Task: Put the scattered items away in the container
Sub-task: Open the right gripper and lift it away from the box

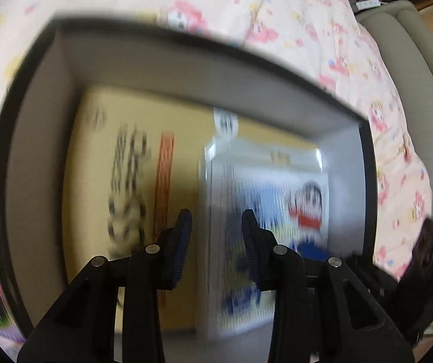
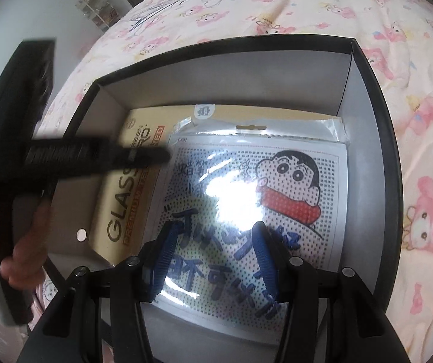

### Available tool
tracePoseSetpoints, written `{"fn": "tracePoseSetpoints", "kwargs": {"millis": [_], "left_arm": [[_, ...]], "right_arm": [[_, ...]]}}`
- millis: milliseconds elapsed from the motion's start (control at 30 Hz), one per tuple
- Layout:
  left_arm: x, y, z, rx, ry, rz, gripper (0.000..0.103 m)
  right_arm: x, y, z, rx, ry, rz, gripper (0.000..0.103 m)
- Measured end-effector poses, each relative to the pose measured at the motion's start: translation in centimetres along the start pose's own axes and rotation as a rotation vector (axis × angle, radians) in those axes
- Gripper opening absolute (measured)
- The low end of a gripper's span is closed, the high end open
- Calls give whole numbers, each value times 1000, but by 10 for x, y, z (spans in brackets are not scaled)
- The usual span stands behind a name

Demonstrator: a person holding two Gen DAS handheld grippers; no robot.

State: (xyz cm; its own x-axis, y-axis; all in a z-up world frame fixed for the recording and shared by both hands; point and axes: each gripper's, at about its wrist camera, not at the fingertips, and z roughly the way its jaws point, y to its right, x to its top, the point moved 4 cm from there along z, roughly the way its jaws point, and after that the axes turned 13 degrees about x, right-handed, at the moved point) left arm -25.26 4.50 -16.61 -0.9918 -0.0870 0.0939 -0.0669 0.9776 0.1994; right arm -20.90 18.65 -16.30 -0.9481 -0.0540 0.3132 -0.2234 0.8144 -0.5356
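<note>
Both grippers, left (image 1: 216,227) & right (image 2: 216,236), are apart, empty; lift clear of box (image 2: 364,69), leaving the 2 packs flat.

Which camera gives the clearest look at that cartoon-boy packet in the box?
The right wrist view: the cartoon packet lies sharp there, apart from glare, inside the black box. The left wrist view shows it only as a motion-blurred smear.

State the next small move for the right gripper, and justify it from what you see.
Probably lift the right gripper out of the box: its jaws stand open and empty, and the cartoon packet already lies flat on the gold package inside.
</note>
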Motion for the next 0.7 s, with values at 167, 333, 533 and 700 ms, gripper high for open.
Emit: {"fn": "tracePoseSetpoints", "kwargs": {"millis": [167, 333, 533, 700], "left_arm": [[-8, 6, 10, -23, -43, 2, 36], [-7, 14, 13, -28, -30, 24, 49], [-13, 15, -17, -41, 103, 71, 49], [-41, 20, -72, 53, 314, 132, 52]], "right_arm": [[-5, 0, 0, 14, -17, 13, 47], [-14, -1, 3, 5, -35, 3, 47], [-13, -4, -5, 8, 8, 57, 47], [-13, -18, -46, -106, 177, 35, 53]]}}
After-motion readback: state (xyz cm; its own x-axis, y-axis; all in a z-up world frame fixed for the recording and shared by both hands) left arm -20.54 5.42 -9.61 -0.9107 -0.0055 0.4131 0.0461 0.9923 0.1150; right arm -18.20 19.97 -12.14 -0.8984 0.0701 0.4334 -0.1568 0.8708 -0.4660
